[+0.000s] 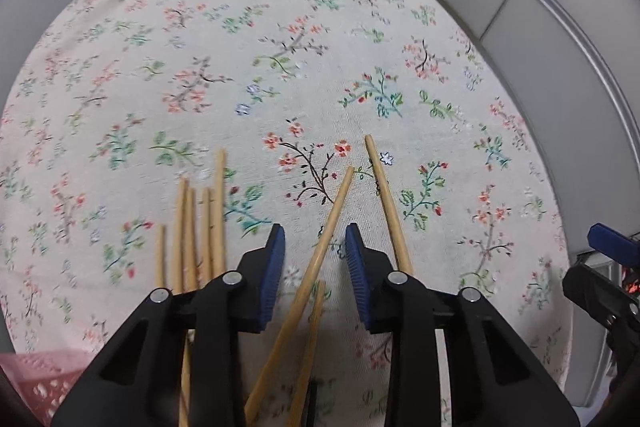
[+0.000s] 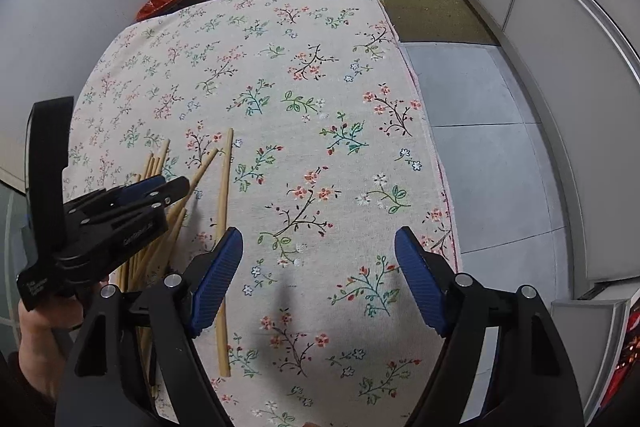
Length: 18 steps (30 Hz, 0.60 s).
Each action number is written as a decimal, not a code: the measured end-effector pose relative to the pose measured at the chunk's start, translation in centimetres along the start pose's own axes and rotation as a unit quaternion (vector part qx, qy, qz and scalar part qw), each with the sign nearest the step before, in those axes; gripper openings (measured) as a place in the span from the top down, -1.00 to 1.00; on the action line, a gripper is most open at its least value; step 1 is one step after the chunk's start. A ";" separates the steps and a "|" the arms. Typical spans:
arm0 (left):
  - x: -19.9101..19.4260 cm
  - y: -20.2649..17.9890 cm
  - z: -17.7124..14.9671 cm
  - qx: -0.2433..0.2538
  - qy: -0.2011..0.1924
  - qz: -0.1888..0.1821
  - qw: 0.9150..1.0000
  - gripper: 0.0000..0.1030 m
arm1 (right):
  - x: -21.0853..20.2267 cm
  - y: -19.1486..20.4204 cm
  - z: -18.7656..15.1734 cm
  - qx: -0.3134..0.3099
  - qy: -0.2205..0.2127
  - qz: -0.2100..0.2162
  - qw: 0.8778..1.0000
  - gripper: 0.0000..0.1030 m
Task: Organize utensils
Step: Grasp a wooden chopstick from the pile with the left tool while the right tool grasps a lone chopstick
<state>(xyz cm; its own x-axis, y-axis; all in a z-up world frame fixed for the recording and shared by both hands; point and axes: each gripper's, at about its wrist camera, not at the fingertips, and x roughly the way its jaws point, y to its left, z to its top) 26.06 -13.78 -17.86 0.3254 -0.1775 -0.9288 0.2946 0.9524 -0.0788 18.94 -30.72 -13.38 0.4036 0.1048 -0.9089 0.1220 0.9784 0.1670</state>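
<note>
Wooden chopsticks (image 1: 192,227) lie on the floral worktop (image 1: 280,67). Left gripper (image 1: 315,251) straddles one chopstick (image 1: 320,247), jaws apart, untouching; right gripper (image 2: 319,259) jaws wide, empty.

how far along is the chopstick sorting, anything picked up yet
Early. Done: nothing shows as sorted; the chopsticks lie loose on the flowered cloth, and the pink basket is only partly in view. In hand: the left tongs straddle one slanted chopstick, pads not yet pressing it. The right tongs are open over bare cloth. Left: gripping and gathering them all.
</note>
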 end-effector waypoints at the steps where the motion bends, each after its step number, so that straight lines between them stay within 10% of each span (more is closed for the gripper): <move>1: 0.4 0.1 0.0 -0.002 0.000 0.004 1.000 0.52 | 0.3 0.0 0.1 -0.001 0.002 0.000 1.000 -0.45; 3: 0.4 0.1 0.3 -0.001 -0.006 0.009 1.000 0.82 | 0.7 0.0 0.2 -0.001 0.005 -0.001 1.000 -0.45; 18: -8.3 1.4 -2.4 -0.012 -0.056 0.015 0.998 0.89 | 4.9 3.4 1.4 -0.011 0.029 0.037 0.999 -0.01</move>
<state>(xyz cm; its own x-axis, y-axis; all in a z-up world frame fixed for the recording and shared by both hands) 21.61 -10.34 -11.10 0.4318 -0.1748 -0.8849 0.2626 0.9629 -0.0621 22.60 -27.15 -16.73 0.3581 0.1874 -0.9147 0.0739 0.9709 0.2278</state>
